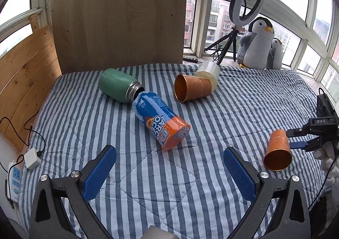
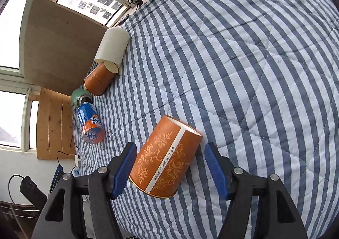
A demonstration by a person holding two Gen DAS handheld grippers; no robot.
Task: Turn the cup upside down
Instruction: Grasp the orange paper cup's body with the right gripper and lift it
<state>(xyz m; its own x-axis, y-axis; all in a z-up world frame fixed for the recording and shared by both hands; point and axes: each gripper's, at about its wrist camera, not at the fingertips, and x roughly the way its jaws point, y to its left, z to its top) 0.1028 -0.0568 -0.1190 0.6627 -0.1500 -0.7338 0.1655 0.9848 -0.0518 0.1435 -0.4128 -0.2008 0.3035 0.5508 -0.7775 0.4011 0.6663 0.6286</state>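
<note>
An orange paper cup (image 2: 165, 156) with a swirl pattern lies on its side on the striped quilt, between the fingers of my right gripper (image 2: 169, 164). The jaws are open, with a gap on the right side; the left pad is close to the cup wall. In the left wrist view the same cup (image 1: 277, 150) lies at the right, its mouth facing me, with my right gripper (image 1: 296, 139) at its base end. My left gripper (image 1: 169, 167) is open and empty over the quilt. A second orange cup (image 1: 191, 88) lies at the back.
A blue-orange can (image 1: 161, 120), a green flask (image 1: 118, 85) and a whitish cup (image 1: 208, 73) lie on the quilt (image 1: 243, 101). A wooden board (image 1: 118, 18) stands behind. Ring light tripod (image 1: 231, 42) and penguin toys (image 1: 257, 46) sit back right. Power strip (image 1: 14, 179) at left.
</note>
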